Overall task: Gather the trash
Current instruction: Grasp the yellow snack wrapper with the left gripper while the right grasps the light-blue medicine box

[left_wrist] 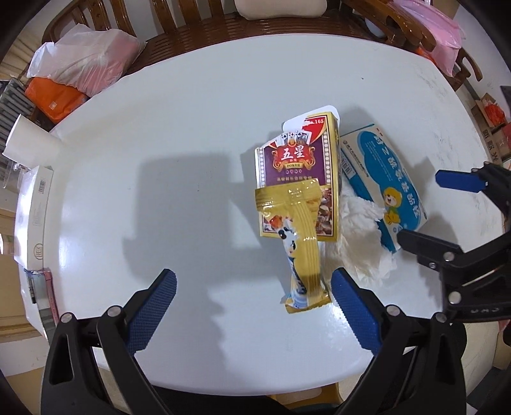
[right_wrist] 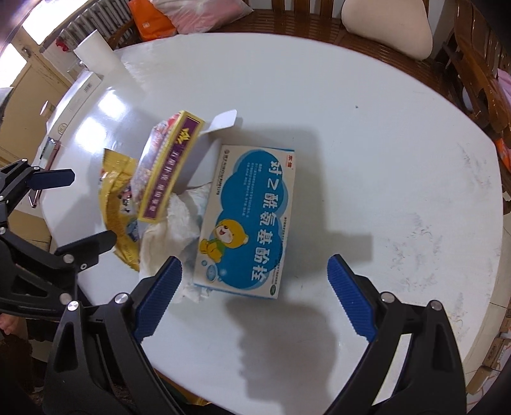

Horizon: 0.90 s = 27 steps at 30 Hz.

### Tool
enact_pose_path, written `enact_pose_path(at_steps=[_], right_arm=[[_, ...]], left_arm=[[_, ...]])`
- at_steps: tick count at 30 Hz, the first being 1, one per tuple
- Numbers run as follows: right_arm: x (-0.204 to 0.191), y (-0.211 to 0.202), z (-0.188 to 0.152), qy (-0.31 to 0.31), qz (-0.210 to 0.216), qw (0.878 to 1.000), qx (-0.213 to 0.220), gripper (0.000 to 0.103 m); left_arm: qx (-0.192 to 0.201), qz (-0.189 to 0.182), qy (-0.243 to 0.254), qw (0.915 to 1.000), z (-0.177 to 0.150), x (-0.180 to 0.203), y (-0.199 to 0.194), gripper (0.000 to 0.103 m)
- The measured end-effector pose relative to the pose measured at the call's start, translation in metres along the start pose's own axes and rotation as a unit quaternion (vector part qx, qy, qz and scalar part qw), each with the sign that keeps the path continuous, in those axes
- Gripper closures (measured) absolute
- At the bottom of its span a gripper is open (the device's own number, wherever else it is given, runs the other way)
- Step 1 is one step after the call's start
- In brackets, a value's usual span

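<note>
A heap of trash lies on the white table (left_wrist: 191, 111). A yellow snack wrapper (left_wrist: 303, 245) rests across a purple-and-gold playing-card box (left_wrist: 298, 169), whose end flap is open. Beside them lie a crumpled white tissue (left_wrist: 361, 236) and a blue-and-white medicine box (left_wrist: 383, 178) with a cartoon bear. My left gripper (left_wrist: 254, 303) is open, with the wrapper's near end just inside its right finger. My right gripper (right_wrist: 254, 287) is open above the near end of the medicine box (right_wrist: 252, 217). The tissue (right_wrist: 172, 226), card box (right_wrist: 169, 172) and wrapper (right_wrist: 118, 204) lie to its left.
A white paper cup (left_wrist: 30, 143) lies on its side at the table's left edge, next to a long white carton (left_wrist: 35, 217). Wooden chairs (left_wrist: 198, 19) ring the far side, holding plastic bags (left_wrist: 86, 60) and a cushion (right_wrist: 386, 28). Cardboard boxes (left_wrist: 491, 127) stand on the floor at right.
</note>
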State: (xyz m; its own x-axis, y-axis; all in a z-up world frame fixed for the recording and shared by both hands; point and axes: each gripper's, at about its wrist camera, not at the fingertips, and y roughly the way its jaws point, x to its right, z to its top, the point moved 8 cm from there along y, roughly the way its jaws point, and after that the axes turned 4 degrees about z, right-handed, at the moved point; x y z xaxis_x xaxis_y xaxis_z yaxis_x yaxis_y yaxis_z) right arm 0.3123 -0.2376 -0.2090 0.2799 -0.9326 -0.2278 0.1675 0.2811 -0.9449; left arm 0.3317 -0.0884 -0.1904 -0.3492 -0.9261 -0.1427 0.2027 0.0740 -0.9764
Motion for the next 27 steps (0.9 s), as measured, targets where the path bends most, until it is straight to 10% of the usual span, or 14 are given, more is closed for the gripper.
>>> enact_pose_path(at_steps=[27], right_arm=[[-0.005, 0.025, 0.012, -0.01, -0.024, 1.0, -0.01, 0.042]], left_arm=[[-0.004, -0.056, -0.024, 0.9981, 0.008, 0.01, 0.042, 0.069]])
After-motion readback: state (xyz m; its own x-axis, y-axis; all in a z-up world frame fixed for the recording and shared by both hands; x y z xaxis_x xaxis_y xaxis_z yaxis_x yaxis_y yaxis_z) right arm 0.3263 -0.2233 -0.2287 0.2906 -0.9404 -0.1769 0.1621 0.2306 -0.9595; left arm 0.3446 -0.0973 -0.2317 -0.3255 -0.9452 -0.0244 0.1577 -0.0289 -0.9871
